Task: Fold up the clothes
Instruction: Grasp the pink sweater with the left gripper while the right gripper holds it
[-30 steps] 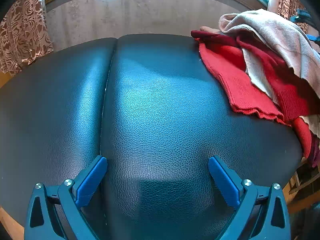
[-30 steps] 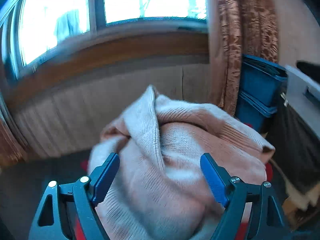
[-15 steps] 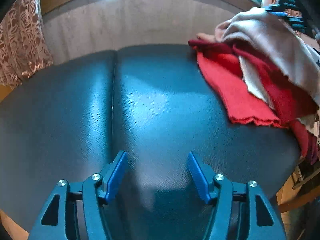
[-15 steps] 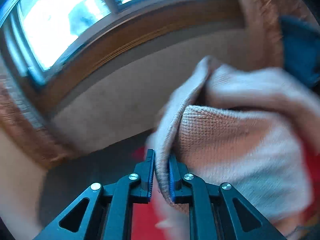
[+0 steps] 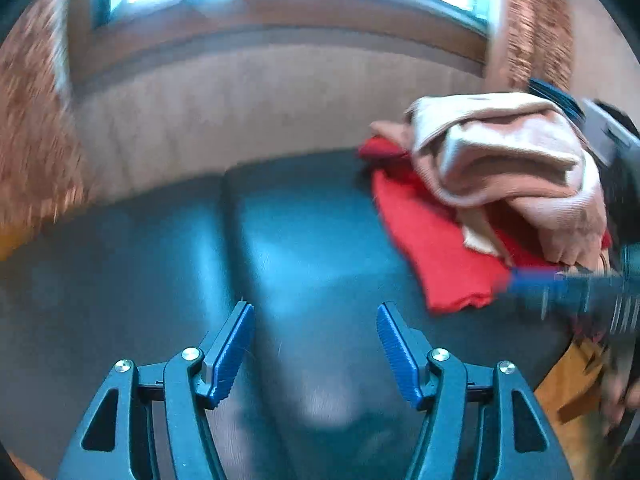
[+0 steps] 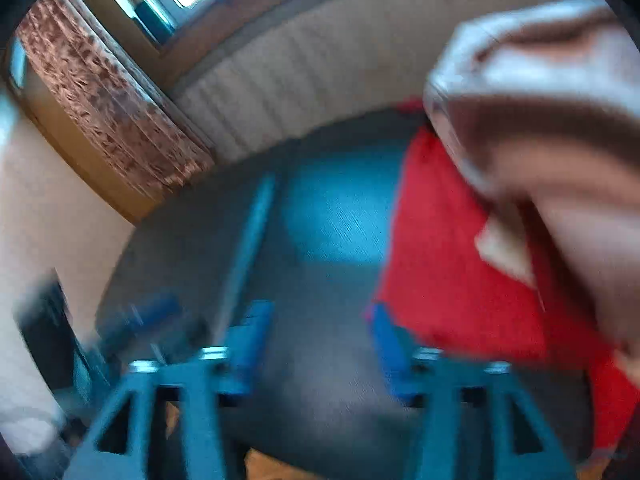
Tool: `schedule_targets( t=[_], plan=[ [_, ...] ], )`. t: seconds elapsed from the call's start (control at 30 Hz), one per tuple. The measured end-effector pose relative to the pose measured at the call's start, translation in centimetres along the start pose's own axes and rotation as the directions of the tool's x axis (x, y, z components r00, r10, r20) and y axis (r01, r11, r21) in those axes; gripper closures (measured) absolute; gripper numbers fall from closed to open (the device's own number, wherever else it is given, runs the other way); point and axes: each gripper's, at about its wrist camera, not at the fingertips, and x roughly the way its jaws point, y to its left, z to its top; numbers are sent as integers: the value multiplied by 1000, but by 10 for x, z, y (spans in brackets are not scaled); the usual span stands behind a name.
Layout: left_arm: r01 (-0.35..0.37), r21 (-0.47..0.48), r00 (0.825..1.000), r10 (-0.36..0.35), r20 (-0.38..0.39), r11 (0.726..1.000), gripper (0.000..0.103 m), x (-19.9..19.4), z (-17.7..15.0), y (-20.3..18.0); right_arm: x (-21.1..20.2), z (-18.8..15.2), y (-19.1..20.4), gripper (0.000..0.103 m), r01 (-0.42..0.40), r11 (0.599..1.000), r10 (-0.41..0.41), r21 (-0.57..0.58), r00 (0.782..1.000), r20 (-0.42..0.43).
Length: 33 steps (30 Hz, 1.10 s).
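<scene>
A beige knit sweater (image 5: 508, 160) lies bunched on top of a red garment (image 5: 432, 248) at the right end of a black leather seat (image 5: 312, 240). My left gripper (image 5: 316, 352) hovers open over the bare leather, left of the pile, with nothing between its fingers. In the right wrist view everything is blurred by motion. My right gripper (image 6: 320, 348) is open and holds nothing, its right finger beside the edge of the red garment (image 6: 452, 264). The beige sweater (image 6: 540, 92) bulks up at the upper right. My right gripper (image 5: 520, 286) also shows as a blue blur by the pile.
A ribbed beige wall (image 5: 260, 112) and a window sill run behind the seat. Patterned brown curtains (image 5: 32, 128) hang at both sides. A seam (image 5: 228, 220) divides the seat cushions. Wooden floor (image 5: 568, 392) shows past the seat's right edge.
My right gripper has let go of the beige sweater, opened, and swung down beside the red garment. My left gripper has closed partway from wide and tilted up toward the wall.
</scene>
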Motion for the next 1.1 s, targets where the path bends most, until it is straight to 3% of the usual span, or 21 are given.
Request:
schedule_targets(
  t=[0.2,0.4,0.5,0.53,0.67,0.77,0.83,0.9,0.93,0.97,1.0,1.03,1.1],
  plan=[
    [32,245,995,-54,84,969,38,20,73,-69,-7,-57,-45,36,19,993,-19,119,1000,2],
    [33,343,991,-76,111,939,38,72,137,-136,-2,-68,-62,31,52,991,-55,123,998,17],
    [32,390,988,-87,124,920,38,98,169,-170,1,-72,-66,25,52,994,-55,101,998,24],
    [31,405,988,-90,128,914,38,107,179,-181,-1,-74,-69,19,40,995,-43,96,999,30],
    [-15,447,989,-51,135,894,38,141,202,-206,1,-75,-72,0,-39,993,32,113,998,61],
    [-15,496,991,-55,126,868,38,159,216,-224,6,-74,-66,0,-51,995,43,87,994,98],
    [-8,554,988,-77,131,832,38,166,218,-237,7,-75,-66,0,-57,997,51,47,992,114],
    [-44,594,989,-49,139,803,38,174,218,-252,11,-73,-59,0,-74,997,69,28,989,130],
    [-64,605,990,-27,140,794,40,180,220,-258,10,-74,-60,0,-87,996,83,27,986,142],
    [-76,608,990,-11,138,790,65,185,222,-262,10,-75,-62,0,-103,994,97,29,983,154],
    [-18,543,993,-50,110,840,87,183,229,-255,7,-77,-63,0,-116,993,110,29,980,166],
    [41,472,992,-91,85,881,98,182,236,-247,4,-80,-64,0,-119,993,114,20,978,174],
    [152,321,983,-177,50,935,99,178,249,-232,1,-85,-62,0,-112,994,113,-13,977,183]
  ],
)
